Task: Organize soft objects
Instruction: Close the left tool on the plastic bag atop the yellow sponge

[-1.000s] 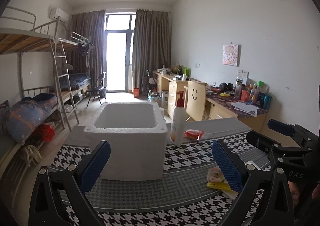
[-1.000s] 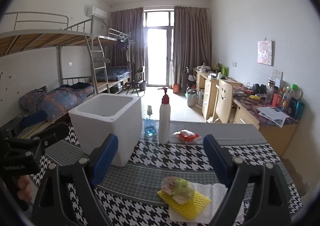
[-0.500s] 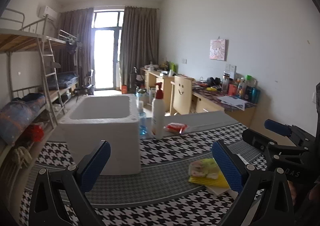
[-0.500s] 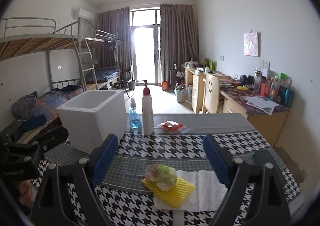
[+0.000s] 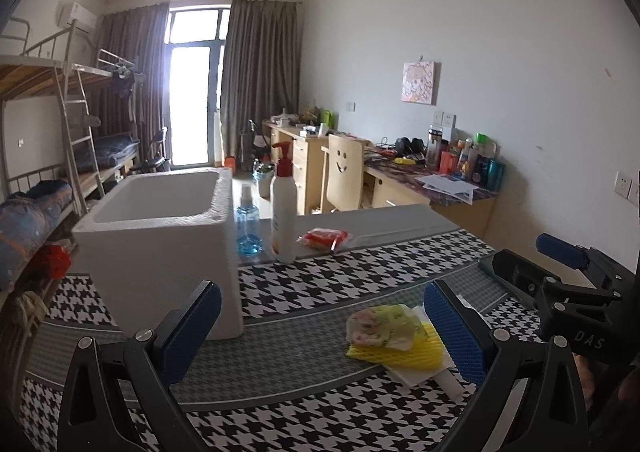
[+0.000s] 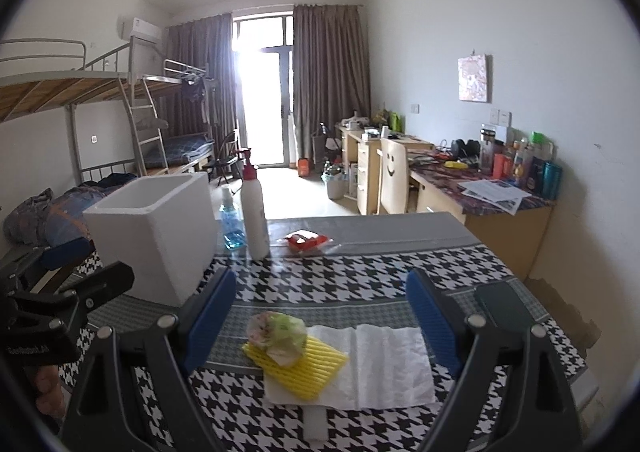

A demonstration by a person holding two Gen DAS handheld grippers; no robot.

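Crumpled plastic bag (image 6: 278, 336) lies atop ribbed yellow foam sheet (image 6: 310, 370).

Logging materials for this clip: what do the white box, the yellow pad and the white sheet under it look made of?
White box: likely foam, matte, thick walls with a grainy rim. Yellow pad: probably ribbed sponge or foam netting, parallel ridges showing. White sheet: looks like paper towel or tissue, thin, creased, with a fold line.

Daylight floods through the tall glass balcony door (image 6: 262, 100), blown out to white glare; fisheye bending curves walls, dark vignette rings both sharp views.
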